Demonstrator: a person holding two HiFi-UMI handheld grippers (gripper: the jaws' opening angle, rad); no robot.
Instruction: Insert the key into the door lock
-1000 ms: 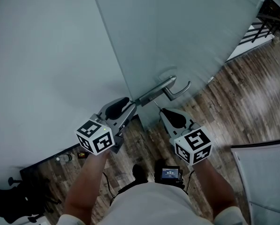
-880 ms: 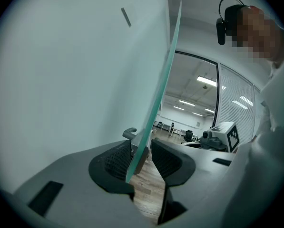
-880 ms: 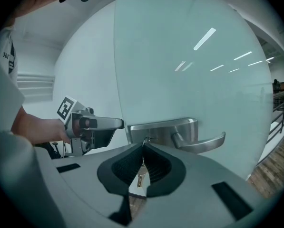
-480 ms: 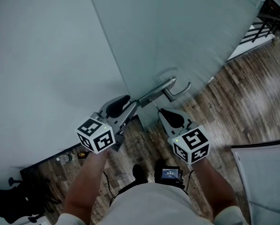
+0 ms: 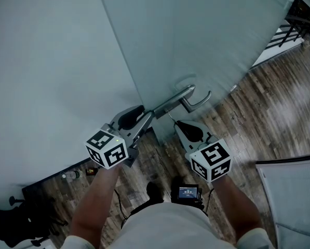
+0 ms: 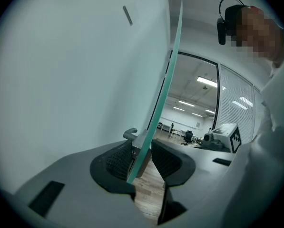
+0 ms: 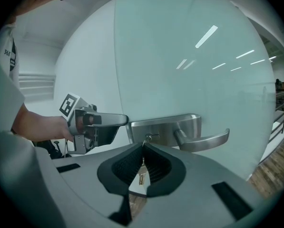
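Two tools meet at the glass door. Our left tool pinches the door's edge at the steel lock plate, forearm stretched forward; only its view shows the office behind the glass. Our right tool is pressed together on the key, whose tip sits at the keyhole, left of the lever handle. A small tag hangs under the key; its print is not readable.
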